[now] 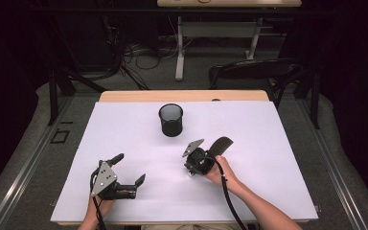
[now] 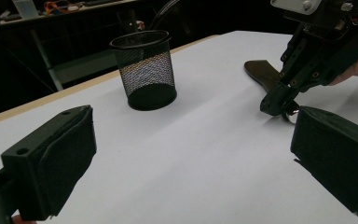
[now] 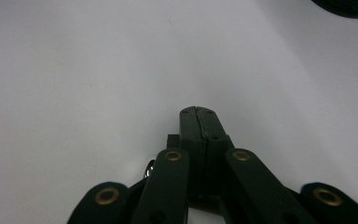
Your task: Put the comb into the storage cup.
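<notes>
The right gripper (image 1: pixel 190 173) is pressed tip-down on the white table (image 1: pixel 124 129), jaws closed flat together; a small metal ring (image 2: pixel 292 115) is glimpsed at its tip, though whether it is pinched cannot be told; a dark flat object (image 1: pixel 220 144) is seen just behind; the left gripper (image 1: pixel 130 168) is held wide open, nothing gripped; the mesh cup (image 1: pixel 171 120) is left upright beyond.
</notes>
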The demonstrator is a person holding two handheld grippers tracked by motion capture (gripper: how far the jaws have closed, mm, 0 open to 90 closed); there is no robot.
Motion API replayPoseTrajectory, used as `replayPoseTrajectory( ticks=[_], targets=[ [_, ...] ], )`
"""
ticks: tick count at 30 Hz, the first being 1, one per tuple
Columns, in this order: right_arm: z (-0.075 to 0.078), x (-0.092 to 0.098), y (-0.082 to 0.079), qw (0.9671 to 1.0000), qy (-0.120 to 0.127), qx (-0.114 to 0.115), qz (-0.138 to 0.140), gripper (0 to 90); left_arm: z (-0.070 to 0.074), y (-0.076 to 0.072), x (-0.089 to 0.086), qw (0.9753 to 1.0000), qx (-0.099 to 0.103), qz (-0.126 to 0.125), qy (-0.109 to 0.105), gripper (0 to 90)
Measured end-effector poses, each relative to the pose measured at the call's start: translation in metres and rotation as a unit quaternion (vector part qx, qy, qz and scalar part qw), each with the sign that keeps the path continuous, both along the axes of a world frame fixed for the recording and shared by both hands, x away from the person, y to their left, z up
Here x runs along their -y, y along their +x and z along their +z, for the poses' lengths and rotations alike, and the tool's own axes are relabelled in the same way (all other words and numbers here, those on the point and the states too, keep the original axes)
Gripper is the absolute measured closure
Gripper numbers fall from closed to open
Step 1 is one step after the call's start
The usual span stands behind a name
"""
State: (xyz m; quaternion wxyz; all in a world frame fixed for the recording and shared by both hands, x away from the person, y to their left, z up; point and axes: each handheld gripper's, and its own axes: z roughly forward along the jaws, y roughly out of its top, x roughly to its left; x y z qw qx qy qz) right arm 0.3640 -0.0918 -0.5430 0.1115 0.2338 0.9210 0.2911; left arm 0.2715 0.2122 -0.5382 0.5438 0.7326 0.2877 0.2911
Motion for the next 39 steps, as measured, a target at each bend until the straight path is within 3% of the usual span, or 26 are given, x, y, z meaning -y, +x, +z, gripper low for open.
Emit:
replayPoseTrajectory(
  ticks=[29, 39],
  targets=[
    [0.0, 0.017, -0.01, 0.9997, -0.019, -0.008, 0.01, 90.0, 0.0, 0.001, 0.0, 1.0, -0.002, 0.001, 0.0, 0.1],
    [0.002, 0.03, -0.016, 0.9996, -0.025, -0.013, -0.002, 90.0, 0.0, 0.001, 0.0, 1.0, -0.001, 0.002, 0.0, 0.1]
  ],
)
